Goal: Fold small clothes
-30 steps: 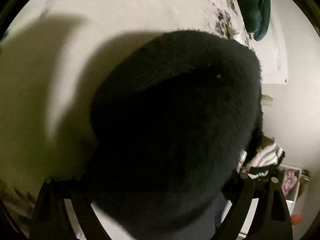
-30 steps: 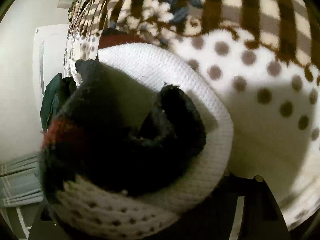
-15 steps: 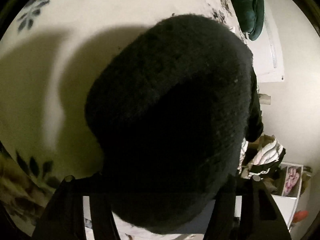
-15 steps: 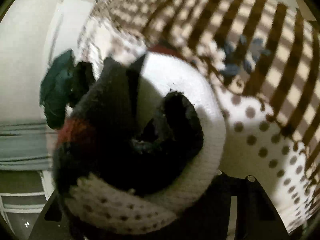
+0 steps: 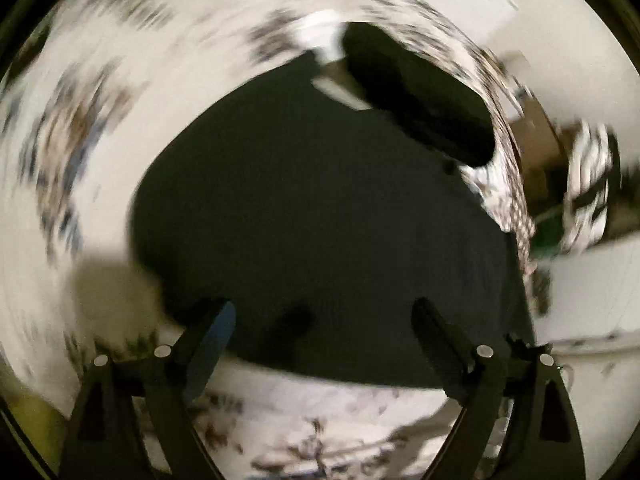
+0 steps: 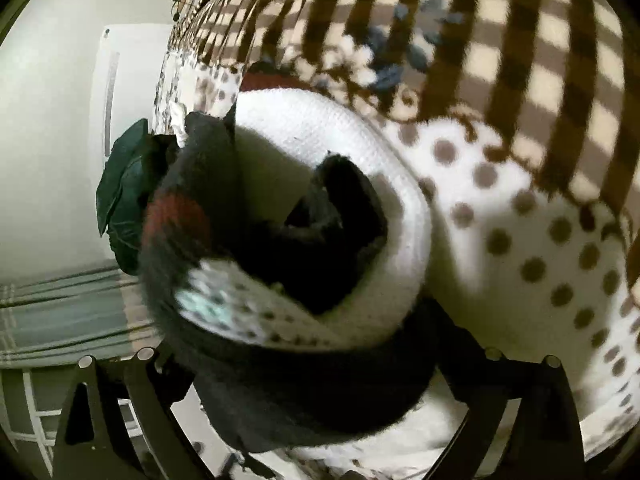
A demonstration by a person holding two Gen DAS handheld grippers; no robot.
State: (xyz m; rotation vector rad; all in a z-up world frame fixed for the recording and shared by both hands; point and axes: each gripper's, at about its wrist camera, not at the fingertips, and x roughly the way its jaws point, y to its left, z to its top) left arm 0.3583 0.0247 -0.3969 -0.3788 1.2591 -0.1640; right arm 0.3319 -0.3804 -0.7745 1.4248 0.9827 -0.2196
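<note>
Left gripper (image 5: pixel 322 320): jaws opening, pulled back off the dark fuzzy knit garment (image 5: pixel 320 220), now lying free at twelve o'clock on the floral bedspread (image 5: pixel 120 120). Right gripper (image 6: pixel 316 364): jaws opening around the black-banded white knit piece (image 6: pixel 332 168); grip uncertain. Fold likely finished, release underway.

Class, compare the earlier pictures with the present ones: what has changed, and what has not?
The left gripper has pulled back from the black garment, its jaws opening, nothing between them. The right gripper's jaws are opening around the knit garment. That garment stays on the dotted blanket.
</note>
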